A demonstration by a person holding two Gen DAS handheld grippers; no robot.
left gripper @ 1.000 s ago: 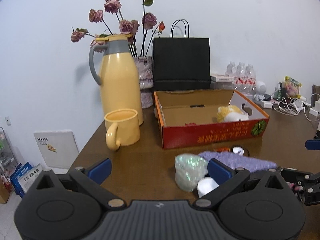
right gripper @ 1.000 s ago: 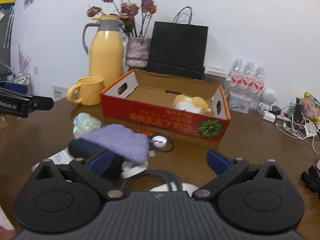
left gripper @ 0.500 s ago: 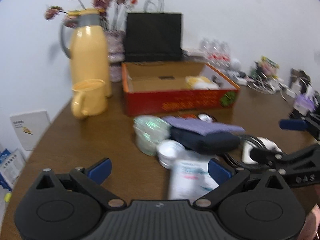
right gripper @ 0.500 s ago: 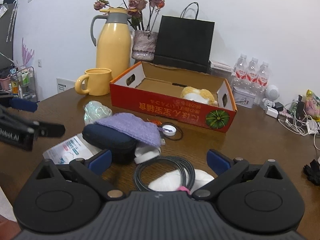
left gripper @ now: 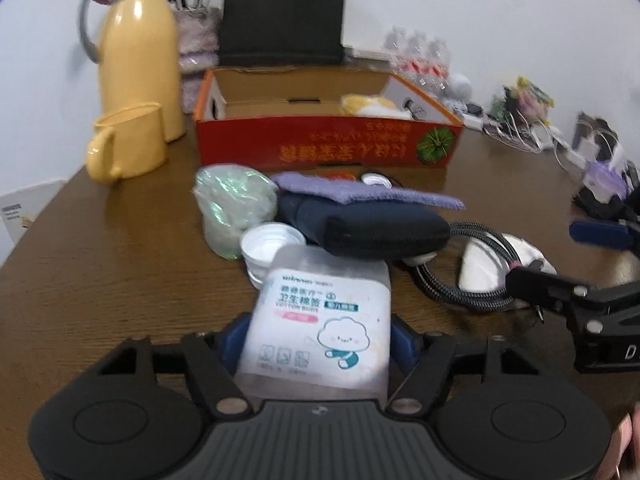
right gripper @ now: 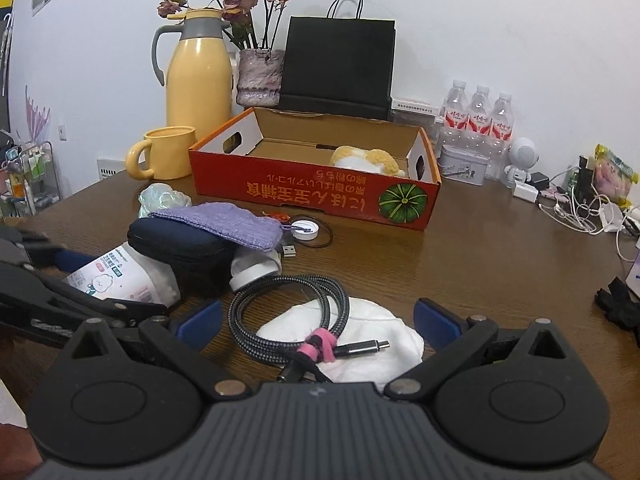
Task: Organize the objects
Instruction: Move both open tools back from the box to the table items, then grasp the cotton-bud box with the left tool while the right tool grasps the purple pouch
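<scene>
White swab pack (left gripper: 320, 316) sits between my left gripper (left gripper: 318, 334) pads, jaws just closing on it, on the table (left gripper: 120, 248) before the box (left gripper: 328, 148); I'd squeeze squarely, lift clear of the pouch (left gripper: 372, 228). Right gripper (right gripper: 318, 320) open over the cable (right gripper: 288, 312)

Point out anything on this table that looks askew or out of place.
The purple cloth lies draped crookedly over the dark zip case, half hanging off it. A loose white bottle cap sits alone by the red box. Nothing looks spilled or broken.
</scene>
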